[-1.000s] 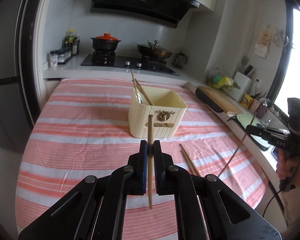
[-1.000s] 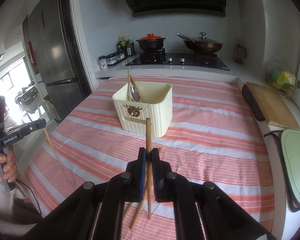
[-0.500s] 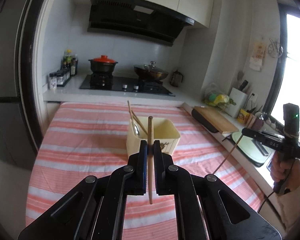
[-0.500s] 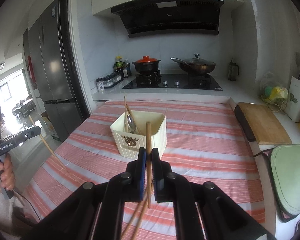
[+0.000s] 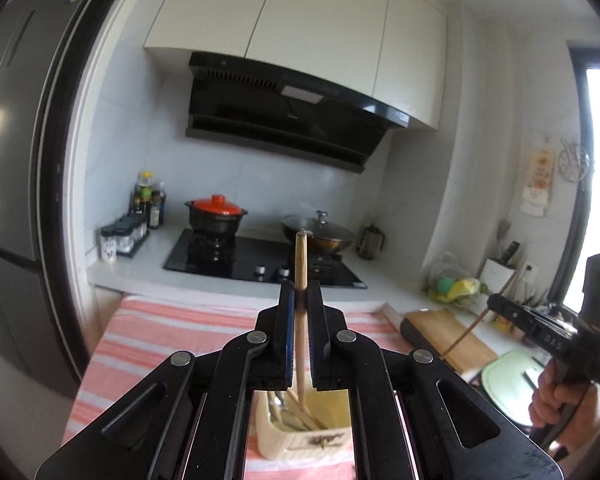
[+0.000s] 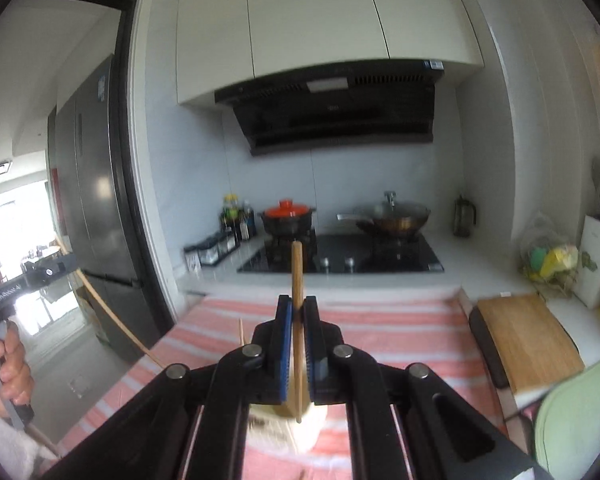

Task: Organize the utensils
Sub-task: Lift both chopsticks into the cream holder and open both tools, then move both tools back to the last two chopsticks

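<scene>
We see the left gripper [image 5: 300, 300] pinching a pale wooden chopstick [image 5: 300, 264] upright between its blue-padded fingers, its lower tip hanging over the open top of the cream plastic utensil box [image 5: 296, 436], where other sticks already lean. The right gripper [image 6: 297, 312] likewise clamps a second wooden chopstick [image 6: 297, 276] upright, its tip in front of the same box [image 6: 300, 428]. Box stands on the pink-and-white striped tablecloth [image 6: 388, 332], well short of the black gas hob [image 6: 364, 256].

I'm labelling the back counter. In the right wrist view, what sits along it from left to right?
Spice jars → sauce bottles → red-lidded pot → lidded wok → glass jug → bagged produce → white knife block.
</scene>
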`<control>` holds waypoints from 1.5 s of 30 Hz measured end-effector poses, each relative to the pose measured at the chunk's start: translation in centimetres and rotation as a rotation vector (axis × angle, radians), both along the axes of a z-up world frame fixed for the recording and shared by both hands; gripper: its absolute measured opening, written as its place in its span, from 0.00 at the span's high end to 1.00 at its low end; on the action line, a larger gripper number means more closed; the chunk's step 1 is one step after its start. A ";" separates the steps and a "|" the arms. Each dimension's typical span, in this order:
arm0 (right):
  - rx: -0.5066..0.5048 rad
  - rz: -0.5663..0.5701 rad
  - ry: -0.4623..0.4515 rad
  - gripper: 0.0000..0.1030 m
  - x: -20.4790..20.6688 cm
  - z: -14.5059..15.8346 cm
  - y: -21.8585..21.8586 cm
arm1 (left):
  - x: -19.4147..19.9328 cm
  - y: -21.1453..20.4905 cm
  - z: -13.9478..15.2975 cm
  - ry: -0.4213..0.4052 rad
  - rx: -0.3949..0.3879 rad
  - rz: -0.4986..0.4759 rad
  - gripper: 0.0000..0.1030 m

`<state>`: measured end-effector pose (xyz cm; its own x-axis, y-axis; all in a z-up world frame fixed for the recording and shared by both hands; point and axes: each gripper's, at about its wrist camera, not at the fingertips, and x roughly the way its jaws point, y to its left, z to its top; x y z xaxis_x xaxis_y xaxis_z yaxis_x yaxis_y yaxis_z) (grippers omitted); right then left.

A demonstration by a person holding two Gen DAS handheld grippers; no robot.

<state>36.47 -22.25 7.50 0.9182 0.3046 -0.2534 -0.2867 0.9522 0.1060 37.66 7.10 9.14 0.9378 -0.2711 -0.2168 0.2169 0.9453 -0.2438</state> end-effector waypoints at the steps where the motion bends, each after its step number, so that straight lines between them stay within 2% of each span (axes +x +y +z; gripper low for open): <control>1: 0.011 0.007 -0.007 0.94 0.8 0.0 0.2 | 1.2 -0.3 -0.4 0.011 -0.004 0.004 0.96; 3: 0.023 0.020 -0.008 0.94 2.8 -0.6 0.8 | 3.2 -1.0 -1.3 0.043 0.006 0.008 0.96; 5: 0.000 0.021 0.029 0.94 4.9 -1.7 1.5 | 5.5 -1.7 -2.8 0.101 0.010 0.000 0.96; 14: -0.150 0.094 0.332 0.94 13.0 -8.2 4.7 | 13.1 -4.9 -10.6 0.377 0.091 -0.060 0.96; 19: -0.174 0.106 0.415 0.94 15.5 -11.5 6.1 | 15.7 -6.2 -14.0 0.460 0.110 -0.070 0.95; 20: -0.172 0.104 0.428 0.93 15.9 -12.0 6.4 | 16.1 -6.4 -14.4 0.474 0.112 -0.063 0.94; 21: -0.165 0.095 0.430 0.93 16.3 -12.3 6.7 | 16.2 -6.5 -14.5 0.483 0.111 -0.052 0.86; 22: -0.158 0.084 0.425 0.86 16.7 -12.4 6.8 | 16.2 -6.4 -14.6 0.489 0.104 -0.044 0.80; 23: -0.144 0.068 0.413 0.78 16.6 -12.2 6.8 | 15.7 -6.1 -14.2 0.485 0.086 -0.040 0.68; 24: -0.124 0.057 0.392 0.68 16.1 -11.9 6.5 | 15.1 -5.8 -13.8 0.472 0.070 -0.044 0.55; 27: -0.077 0.050 0.333 0.66 14.0 -10.4 5.5 | 12.0 -4.6 -12.0 0.409 0.088 -0.052 0.34; 29: -0.081 0.042 0.290 0.65 11.9 -9.2 4.6 | 8.9 -3.7 -11.2 0.389 0.140 -0.059 0.26; 31: -0.097 0.034 0.258 0.57 9.6 -8.4 3.5 | 6.6 -2.8 -11.0 0.399 0.189 -0.071 0.19; 34: -0.136 0.019 0.247 0.55 5.6 -8.4 1.5 | 2.0 -1.4 -12.6 0.451 0.261 -0.086 0.13; 36: -0.173 -0.002 0.257 0.55 2.7 -9.5 0.2 | -0.6 -0.8 -14.5 0.493 0.262 -0.087 0.12; 39: -0.216 -0.050 0.289 0.55 -1.8 -12.7 -1.7 | -4.5 -0.9 -18.8 0.556 0.219 -0.095 0.11; 43: -0.171 -0.101 0.399 0.55 -7.3 -19.4 -3.6 | -7.7 -3.5 -25.2 0.640 0.168 -0.108 0.11; 45: -0.161 -0.121 0.448 0.55 -9.3 -22.7 -3.8 | -8.5 -4.9 -27.4 0.649 0.147 -0.117 0.11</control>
